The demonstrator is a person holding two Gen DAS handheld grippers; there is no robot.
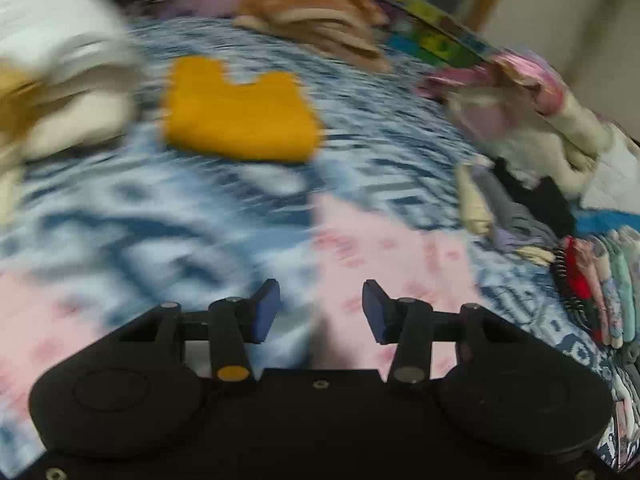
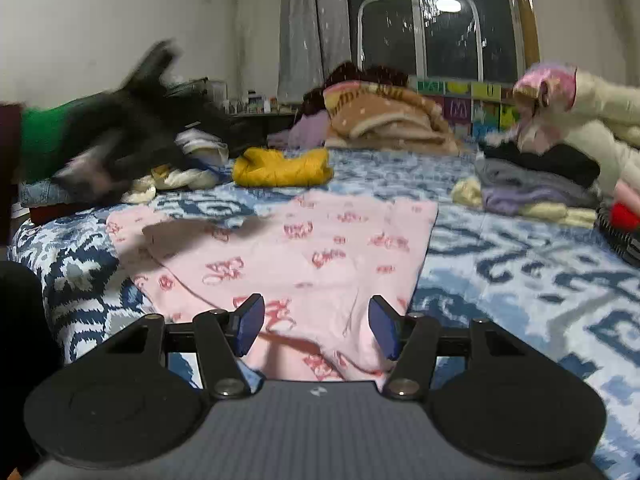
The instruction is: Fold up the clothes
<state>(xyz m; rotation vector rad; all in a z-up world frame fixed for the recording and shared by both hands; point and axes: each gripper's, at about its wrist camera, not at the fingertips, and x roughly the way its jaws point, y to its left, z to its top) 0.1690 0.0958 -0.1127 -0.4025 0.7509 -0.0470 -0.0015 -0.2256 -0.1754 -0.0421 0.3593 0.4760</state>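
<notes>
Left gripper point(image 1: 321, 310): your jaws are standing apart over the bedspread point(image 1: 160, 216), gripping nothing; the view is smearing badly.
Right gripper point(image 2: 316, 326): you're holding jaws apart, pink garment point(image 2: 288, 248) lying flat between them, pads not pressing.
Garment's near hem: hiding behind the tool body.
Yellow folded piece point(image 2: 282, 166): sitting beyond.

Left gripper point(image 1: 321, 310): matte black housing, two round discs flanking the centre plate, silver screw heads on the linkage arms, one orange dot on the arm left of the plate. Blue pads point(image 1: 267, 312). Right gripper point(image 2: 316, 328): same build, grey ribbed centre plate, small white mark near its top edge.
</notes>
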